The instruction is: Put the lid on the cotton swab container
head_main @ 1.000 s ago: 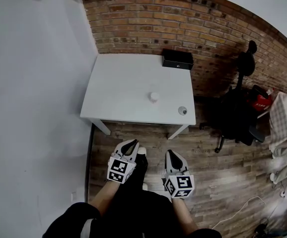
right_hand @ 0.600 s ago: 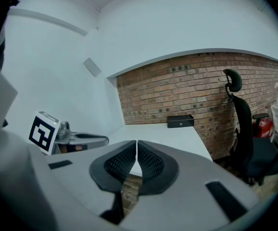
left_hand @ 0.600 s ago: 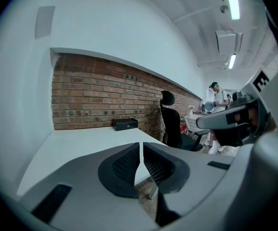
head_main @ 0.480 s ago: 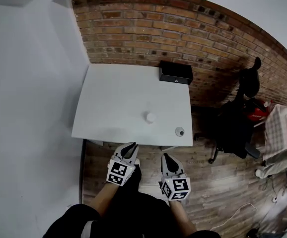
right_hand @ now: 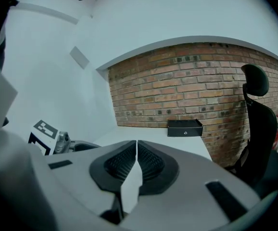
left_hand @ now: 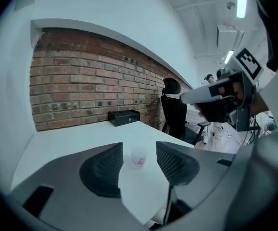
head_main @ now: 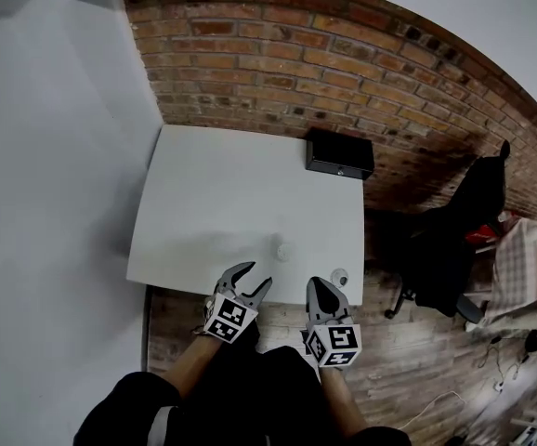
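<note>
The small white cotton swab container [head_main: 281, 246] stands near the table's front edge. In the left gripper view the container [left_hand: 139, 156] shows ahead in the gap between the jaws, well out of reach. Its round lid [head_main: 340, 276] lies to the right, by the front right corner. My left gripper [head_main: 253, 277] hovers at the table's front edge; its jaws have just been opening and hold nothing. My right gripper [head_main: 317, 282] is shut and empty, just short of the lid. Its pads meet in its own view [right_hand: 137, 146].
The white table [head_main: 213, 193] stands against a brick wall, with a black box [head_main: 340, 154] at its back right. A black office chair [head_main: 464, 221] stands right of the table on the wooden floor. A white wall runs along the left.
Both grippers have moved forward to the table's front edge as the person walked up. The left gripper's jaws, shut before, now stand apart.
</note>
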`<action>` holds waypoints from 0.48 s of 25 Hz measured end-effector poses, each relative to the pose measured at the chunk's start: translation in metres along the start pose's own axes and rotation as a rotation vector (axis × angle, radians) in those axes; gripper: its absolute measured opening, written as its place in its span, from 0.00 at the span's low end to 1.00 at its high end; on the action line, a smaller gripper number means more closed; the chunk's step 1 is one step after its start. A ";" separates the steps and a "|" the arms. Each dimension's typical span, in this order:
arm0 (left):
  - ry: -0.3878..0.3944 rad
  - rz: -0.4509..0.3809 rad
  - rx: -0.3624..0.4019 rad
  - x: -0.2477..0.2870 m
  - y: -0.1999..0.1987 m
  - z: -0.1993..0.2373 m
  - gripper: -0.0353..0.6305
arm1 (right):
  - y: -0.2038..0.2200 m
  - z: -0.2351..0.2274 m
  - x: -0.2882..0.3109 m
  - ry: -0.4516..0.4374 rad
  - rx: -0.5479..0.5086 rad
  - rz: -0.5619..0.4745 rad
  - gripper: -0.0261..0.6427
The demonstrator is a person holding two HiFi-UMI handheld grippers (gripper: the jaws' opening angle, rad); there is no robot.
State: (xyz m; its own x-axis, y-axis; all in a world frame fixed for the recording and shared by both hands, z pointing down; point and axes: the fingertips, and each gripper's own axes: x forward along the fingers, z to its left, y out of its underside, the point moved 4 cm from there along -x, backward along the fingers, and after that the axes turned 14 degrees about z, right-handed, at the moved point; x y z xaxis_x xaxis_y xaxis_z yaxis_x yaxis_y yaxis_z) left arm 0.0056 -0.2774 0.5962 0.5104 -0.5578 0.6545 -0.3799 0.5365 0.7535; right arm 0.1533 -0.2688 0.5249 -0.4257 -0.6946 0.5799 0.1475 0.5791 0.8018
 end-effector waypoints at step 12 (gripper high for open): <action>0.057 0.144 0.046 0.079 0.006 -0.001 0.49 | -0.026 -0.045 0.053 -0.027 -0.026 0.056 0.07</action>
State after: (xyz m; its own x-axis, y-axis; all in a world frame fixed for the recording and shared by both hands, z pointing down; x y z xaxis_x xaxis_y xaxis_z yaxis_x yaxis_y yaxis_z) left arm 0.0444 -0.3175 0.6528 0.4909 -0.4395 0.7522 -0.4868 0.5777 0.6552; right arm 0.1674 -0.3394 0.5414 -0.4403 -0.6491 0.6203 0.1951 0.6052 0.7718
